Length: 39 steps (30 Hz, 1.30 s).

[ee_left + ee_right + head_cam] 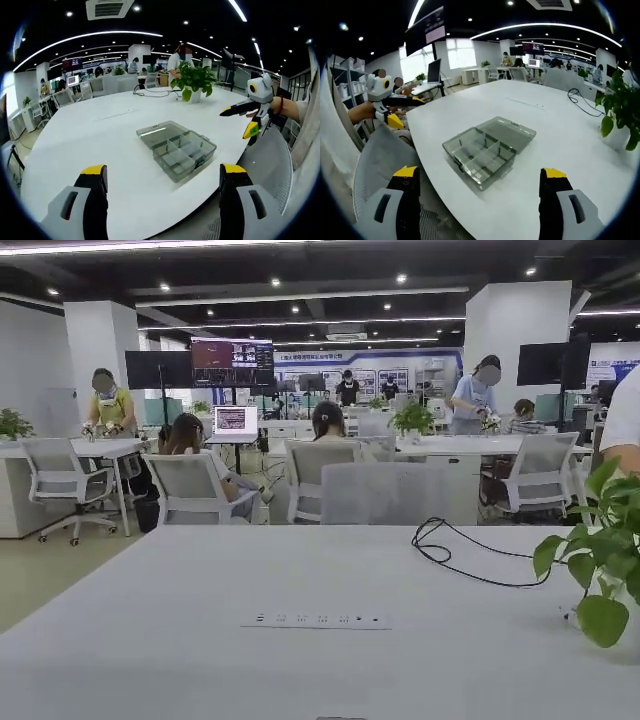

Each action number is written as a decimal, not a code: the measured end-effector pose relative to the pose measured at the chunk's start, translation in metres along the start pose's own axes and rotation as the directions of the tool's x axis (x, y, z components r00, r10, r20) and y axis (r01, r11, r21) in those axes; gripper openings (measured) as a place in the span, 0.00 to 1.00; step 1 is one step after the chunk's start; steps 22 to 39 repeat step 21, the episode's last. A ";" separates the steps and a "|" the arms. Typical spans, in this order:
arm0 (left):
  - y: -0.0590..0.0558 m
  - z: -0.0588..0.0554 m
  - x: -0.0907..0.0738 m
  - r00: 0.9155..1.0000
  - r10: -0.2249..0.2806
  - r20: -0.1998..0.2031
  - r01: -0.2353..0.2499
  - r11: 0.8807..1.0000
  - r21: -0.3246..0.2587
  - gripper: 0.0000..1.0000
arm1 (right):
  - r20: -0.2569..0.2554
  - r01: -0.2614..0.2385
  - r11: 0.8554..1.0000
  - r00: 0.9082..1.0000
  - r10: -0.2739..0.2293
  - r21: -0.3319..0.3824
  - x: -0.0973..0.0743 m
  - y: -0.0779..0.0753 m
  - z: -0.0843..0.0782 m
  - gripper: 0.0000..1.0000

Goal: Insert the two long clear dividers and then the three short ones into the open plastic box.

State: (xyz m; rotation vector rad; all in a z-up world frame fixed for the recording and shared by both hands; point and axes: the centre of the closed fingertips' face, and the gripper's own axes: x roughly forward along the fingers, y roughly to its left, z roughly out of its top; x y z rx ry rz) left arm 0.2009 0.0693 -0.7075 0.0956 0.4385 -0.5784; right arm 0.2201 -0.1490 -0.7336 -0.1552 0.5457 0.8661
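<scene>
Left gripper view: the left gripper has its jaws spread wide and empty, held off the near edge of the bench. The right gripper hangs to one side above a mesh chair, jaws likewise apart and holding nothing. Neither touches the box, which lies near the bench edge, just ahead of both grippers, with its lid folded flat on the far side. Dividers appear to stand in the tray, cutting it into compartments; whether each is fully seated cannot be told.

Judgement: the step in hand is a seating check, or the approach to one.
- Bring both grippers in over the tray from above, not across the lid.
- Steady one tray wall with one gripper.
- Press each divider's top edge down with the other, jaws nearly closed, long pieces first.
- Tilt the head down: the head view looks across the bench toward the plant and cable, well beyond.
</scene>
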 end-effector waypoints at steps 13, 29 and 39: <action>0.002 0.003 0.000 0.999 0.019 0.028 -0.018 0.999 -0.033 1.00 | 0.017 0.032 0.999 0.999 -0.032 0.029 -0.003 0.001 0.000 1.00; 0.005 0.001 0.000 0.999 0.028 0.024 -0.028 0.999 -0.033 1.00 | 0.003 0.035 0.999 0.999 -0.035 0.033 0.000 0.002 -0.004 1.00; 0.005 0.001 0.000 0.999 0.028 0.024 -0.028 0.999 -0.033 1.00 | 0.003 0.035 0.999 0.999 -0.035 0.033 0.000 0.002 -0.004 1.00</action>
